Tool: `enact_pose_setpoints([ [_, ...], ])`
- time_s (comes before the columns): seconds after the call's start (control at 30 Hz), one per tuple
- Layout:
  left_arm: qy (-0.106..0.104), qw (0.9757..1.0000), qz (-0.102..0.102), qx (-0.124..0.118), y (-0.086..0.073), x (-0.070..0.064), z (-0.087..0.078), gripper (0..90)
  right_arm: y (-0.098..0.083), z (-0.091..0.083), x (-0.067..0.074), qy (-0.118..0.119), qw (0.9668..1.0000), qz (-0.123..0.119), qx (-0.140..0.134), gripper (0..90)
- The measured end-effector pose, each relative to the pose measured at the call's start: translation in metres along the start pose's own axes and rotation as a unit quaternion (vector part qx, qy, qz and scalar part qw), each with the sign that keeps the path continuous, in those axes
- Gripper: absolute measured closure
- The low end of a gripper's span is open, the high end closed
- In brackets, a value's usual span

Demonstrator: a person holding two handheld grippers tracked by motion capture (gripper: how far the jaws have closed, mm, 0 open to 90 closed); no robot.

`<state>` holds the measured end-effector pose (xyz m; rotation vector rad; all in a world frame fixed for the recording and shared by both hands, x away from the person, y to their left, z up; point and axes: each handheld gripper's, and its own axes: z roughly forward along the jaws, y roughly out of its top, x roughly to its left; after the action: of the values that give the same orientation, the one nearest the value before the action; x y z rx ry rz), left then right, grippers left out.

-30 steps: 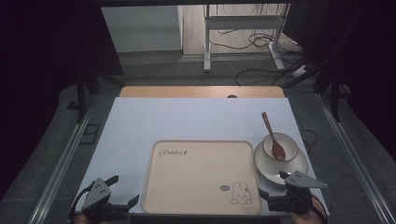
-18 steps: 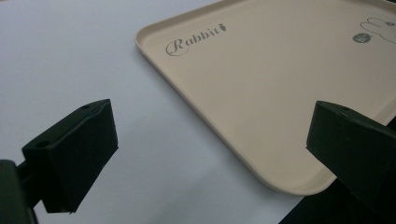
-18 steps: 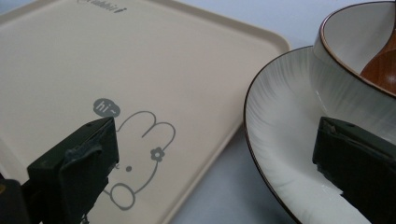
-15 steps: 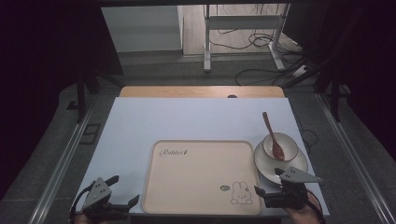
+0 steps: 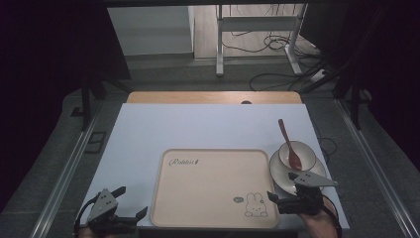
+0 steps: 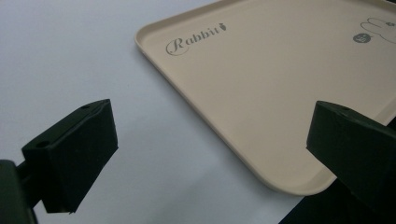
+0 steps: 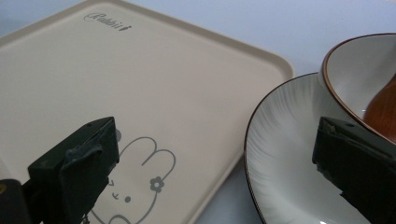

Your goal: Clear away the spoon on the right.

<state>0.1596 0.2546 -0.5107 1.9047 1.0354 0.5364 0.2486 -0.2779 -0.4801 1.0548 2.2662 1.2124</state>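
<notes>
The white surface (image 5: 198, 129) carries a beige tray (image 5: 213, 188). Between the right gripper's (image 5: 289, 201) spread, empty fingers (image 7: 74, 177) lies a plate (image 7: 289, 163) carrying a bowl (image 5: 296, 154) and spoon (image 5: 288, 144): likely breakable, slippery, best gripped at its rim. The left gripper (image 5: 126, 210) is open too, beside the tray.

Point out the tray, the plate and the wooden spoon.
tray (image 5: 213, 188), high view, bare middle of its floor.
plate (image 7: 285, 154), right gripper view, bare inner surface left of the bowl.
wooden spoon (image 5: 286, 136), high view, its handle.
</notes>
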Motion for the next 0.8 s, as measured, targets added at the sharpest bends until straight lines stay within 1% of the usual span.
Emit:
enact_pose_setpoints([
  [0.33, 0.0, 1.0, 0.0, 0.001, 0.0, 0.0, 0.0, 1.5, 0.01, 0.004, -0.002, 0.01, 0.9999, 0.01, -0.009, 0.9],
  [0.5, 0.0, 1.0, 0.0, 0.001, 0.0, 0.0, 0.0, 1.5, 0.015, 0.006, -0.004, 0.005, 0.9999, 0.011, -0.011, 0.8],
  [0.8, -0.001, 1.0, -0.001, 0.003, 0.0, 0.0, 0.0, 1.5, 0.021, 0.01, -0.008, -0.005, 0.9999, 0.012, -0.005, 0.8],
])
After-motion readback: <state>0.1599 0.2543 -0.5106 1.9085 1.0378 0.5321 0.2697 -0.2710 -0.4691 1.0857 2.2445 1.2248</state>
